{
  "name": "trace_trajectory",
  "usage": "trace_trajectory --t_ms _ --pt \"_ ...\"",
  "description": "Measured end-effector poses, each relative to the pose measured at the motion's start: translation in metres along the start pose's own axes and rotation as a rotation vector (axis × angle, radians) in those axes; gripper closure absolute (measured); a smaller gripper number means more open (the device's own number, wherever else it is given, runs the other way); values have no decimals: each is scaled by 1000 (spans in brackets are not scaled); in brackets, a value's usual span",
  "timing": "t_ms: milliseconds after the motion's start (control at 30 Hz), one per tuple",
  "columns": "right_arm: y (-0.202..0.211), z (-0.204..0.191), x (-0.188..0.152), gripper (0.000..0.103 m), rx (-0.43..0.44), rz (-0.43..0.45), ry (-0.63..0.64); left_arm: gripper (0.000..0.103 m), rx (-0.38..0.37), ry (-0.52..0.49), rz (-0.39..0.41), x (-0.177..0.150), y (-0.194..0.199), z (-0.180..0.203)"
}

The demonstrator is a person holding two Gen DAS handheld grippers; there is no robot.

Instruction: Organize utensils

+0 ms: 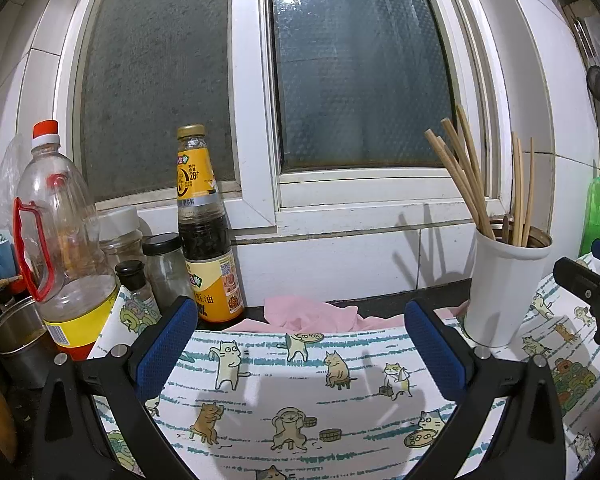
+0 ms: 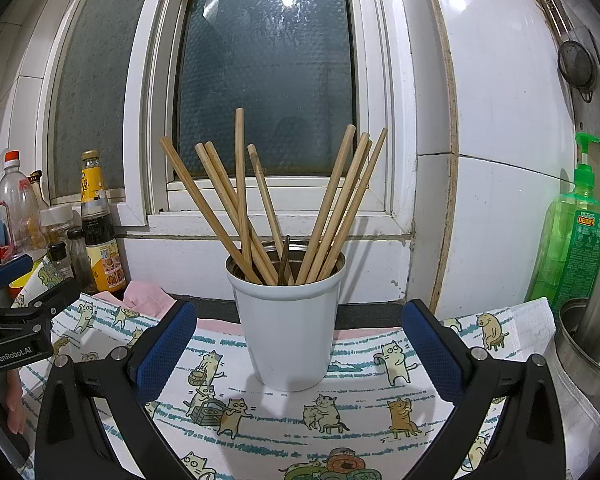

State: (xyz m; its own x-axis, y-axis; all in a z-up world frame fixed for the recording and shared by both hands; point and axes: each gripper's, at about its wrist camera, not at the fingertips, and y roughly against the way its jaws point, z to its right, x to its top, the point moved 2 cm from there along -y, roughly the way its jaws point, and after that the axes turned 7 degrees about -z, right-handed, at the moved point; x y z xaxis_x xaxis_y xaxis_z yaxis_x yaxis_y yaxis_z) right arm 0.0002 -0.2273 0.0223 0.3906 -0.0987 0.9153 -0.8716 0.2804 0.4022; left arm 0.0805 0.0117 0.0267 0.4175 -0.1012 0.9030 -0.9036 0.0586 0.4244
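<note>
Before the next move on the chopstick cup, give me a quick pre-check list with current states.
1. Right tool open and empty: ok, blue pads apart with nothing between them.
2. Left tool open and empty: ok.
3. White cup holder upright on the cat-print cloth: ok.
4. Wooden chopsticks all inside the white cup holder: ok, fanned out and leaning on the rim; no loose ones in view.
5. Right tool lined up with the white cup holder: ok, it stands centred ahead between the pads.
6. Dark utensil among the wooden chopsticks, type: cannot tell.
</note>
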Motion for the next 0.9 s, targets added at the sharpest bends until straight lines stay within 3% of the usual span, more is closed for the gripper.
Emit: trace_trajectory --t_ms 900 --pt "0 0 0 0 0 0 0 0 10 -2 -12 0 -1 -4"
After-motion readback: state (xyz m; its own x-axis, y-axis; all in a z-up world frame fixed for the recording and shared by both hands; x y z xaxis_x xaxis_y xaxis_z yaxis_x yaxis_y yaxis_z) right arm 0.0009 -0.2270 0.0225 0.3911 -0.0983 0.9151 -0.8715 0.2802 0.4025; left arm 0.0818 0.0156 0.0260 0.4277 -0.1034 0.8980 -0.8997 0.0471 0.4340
